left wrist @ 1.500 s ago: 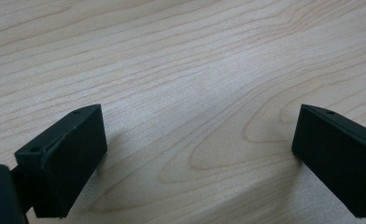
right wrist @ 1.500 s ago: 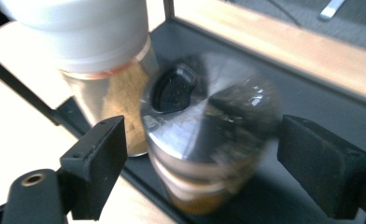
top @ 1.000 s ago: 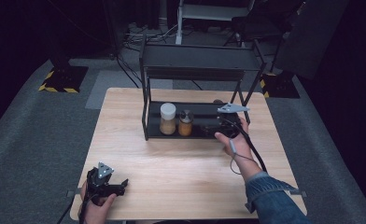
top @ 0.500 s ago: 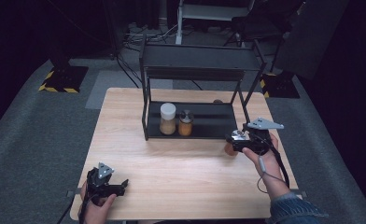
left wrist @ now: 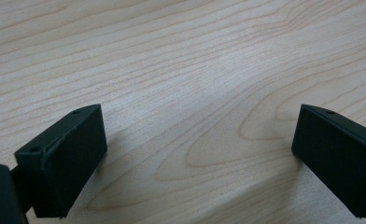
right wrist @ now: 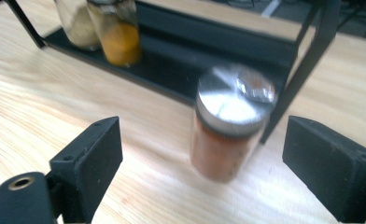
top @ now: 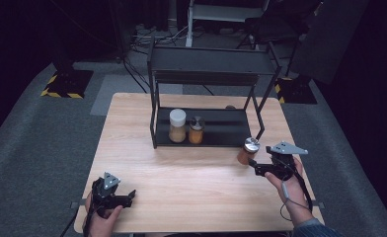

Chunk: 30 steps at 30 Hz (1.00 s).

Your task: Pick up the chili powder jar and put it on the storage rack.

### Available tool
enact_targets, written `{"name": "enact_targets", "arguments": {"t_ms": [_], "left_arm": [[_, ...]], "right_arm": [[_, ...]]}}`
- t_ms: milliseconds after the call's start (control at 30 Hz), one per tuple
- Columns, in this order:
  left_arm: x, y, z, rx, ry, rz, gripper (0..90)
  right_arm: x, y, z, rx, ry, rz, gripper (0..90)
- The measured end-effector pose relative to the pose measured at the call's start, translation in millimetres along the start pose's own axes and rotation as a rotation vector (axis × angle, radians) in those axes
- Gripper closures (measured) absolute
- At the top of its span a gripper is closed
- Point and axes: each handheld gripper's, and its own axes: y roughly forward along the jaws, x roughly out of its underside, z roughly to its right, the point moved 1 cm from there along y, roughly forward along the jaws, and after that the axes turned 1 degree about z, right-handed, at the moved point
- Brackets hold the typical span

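Spice jar (right wrist: 230,128) upright on surface, right of rack (top: 206,74) | right hand-held gripper (top: 254,165) released, jaws just widened, jar between untouched | glass, light, slippery: grip mid-body below metal lid

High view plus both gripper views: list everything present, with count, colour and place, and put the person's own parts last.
Table: one, light wood, centre of the high view.
Rack: one, black metal, two shelves, at the table's far side.
White-lidded jar: one, pale tan contents, on the rack's lower shelf.
Silver-lidded jar: one, orange-yellow contents, beside it on the same shelf.
Red spice jar: one, orange-red contents, silver lid, upright on the table by the rack's near right leg.
Floor pads: two, black with yellow-black striped edges, on the grey carpet either side of the rack.
Left gripper: black, open, at the table's near left edge, nothing between its jaws.
Right gripper: black, open, jaws just been opening, pointing at the red spice jar without touching.
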Motion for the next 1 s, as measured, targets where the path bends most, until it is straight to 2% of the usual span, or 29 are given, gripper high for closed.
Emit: {"name": "enact_targets", "arguments": {"t_ms": [200, 300, 533, 700, 900, 1000], "left_arm": [[0.0, 0.0, 0.0, 0.000, 0.000, 0.000, 3.1], [0.0, 0.0, 0.0, 0.000, 0.000, 0.000, 3.1], [0.0, 0.0, 0.0, 0.000, 0.000, 0.000, 3.1], [0.0, 0.0, 0.0, 0.000, 0.000, 0.000, 3.1], [0.0, 0.0, 0.0, 0.000, 0.000, 0.000, 3.1], [0.0, 0.0, 0.1, 0.000, 0.000, 0.000, 3.1]], "right_arm": [[16.6, 14.3, 0.8, 0.019, 0.008, -0.026, 10.3], [20.3, 20.1, 0.0, 0.040, 0.008, -0.032, 9.3], [28.5, 43.3, 6.7, 0.053, 0.036, -0.056, 8.5], [26.3, 63.8, 7.1, 0.079, 0.030, -0.071, 9.3], [23.1, 81.2, 15.7, 0.074, 0.091, -0.071, 12.3], [17.2, 87.9, 14.4, 0.068, 0.078, -0.074, 21.1]]}}
